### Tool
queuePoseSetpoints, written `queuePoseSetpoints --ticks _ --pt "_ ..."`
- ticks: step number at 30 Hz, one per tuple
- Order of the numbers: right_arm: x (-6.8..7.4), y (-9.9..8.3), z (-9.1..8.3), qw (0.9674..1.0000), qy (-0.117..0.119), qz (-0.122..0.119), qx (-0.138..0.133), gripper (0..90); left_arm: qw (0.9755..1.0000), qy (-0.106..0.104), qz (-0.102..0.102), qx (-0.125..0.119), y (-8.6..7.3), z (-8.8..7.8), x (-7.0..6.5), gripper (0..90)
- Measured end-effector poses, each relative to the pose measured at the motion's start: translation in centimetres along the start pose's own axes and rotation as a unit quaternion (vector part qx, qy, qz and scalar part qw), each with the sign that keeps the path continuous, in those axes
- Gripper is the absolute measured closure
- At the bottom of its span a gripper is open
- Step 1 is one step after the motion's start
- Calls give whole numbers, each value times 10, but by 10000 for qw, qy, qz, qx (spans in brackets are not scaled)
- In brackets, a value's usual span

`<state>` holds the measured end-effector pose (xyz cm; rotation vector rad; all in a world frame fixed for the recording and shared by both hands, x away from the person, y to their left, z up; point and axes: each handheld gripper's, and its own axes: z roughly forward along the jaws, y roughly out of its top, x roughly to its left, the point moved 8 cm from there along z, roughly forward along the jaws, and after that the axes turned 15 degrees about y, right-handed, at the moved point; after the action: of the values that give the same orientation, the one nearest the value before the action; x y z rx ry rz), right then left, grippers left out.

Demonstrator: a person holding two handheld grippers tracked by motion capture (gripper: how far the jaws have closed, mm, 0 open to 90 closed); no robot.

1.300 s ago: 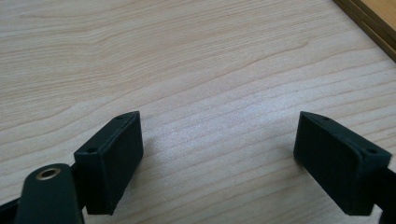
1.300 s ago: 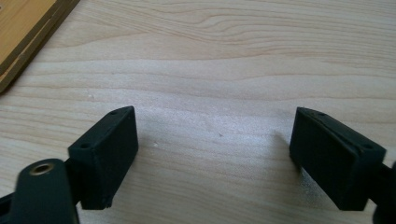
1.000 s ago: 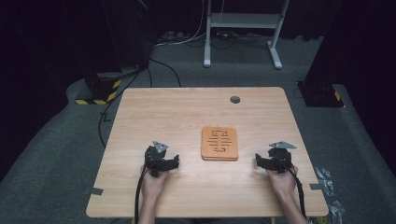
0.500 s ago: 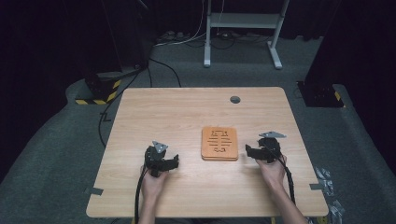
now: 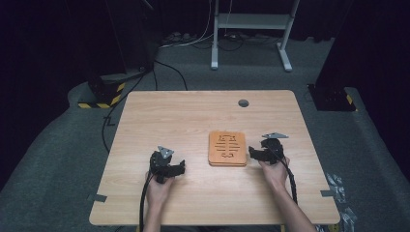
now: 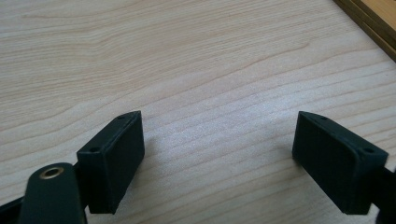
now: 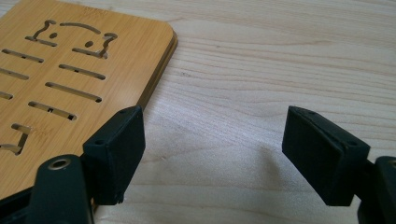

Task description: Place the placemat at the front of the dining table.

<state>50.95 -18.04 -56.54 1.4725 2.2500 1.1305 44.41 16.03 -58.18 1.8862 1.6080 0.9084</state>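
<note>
Lying flat at mid-table, the slotted bamboo board (image 5: 227, 148) sits on the wooden table (image 5: 193, 116); right gripper (image 5: 256, 153) just beside its right edge, jaws spread, perhaps touching it; left gripper (image 5: 178, 167) well apart on the left, jaws spread too, nothing between them.

A light wooden table (image 5: 183, 121) stands on grey carpet (image 5: 58, 159) in a dark room, a white metal frame (image 5: 251, 29) behind.
</note>
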Motion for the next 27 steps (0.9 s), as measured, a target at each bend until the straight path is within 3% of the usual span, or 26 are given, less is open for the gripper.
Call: queuePoseSetpoints --ticks 13,17,18,27 --pt "5 12 8 10000 -47 -81 4 222 10000 -4 9 0 0 0 0 170" --pt "6 12 13 10000 -53 36 54 222 10000 2 -1 1 0 0 0 170" --pt "5 13 14 10000 -72 -48 49 222 10000 2 -1 2 0 0 0 170" --pt "3 13 18 9999 -132 15 111 227 10000 2 -1 0 0 0 0 170"
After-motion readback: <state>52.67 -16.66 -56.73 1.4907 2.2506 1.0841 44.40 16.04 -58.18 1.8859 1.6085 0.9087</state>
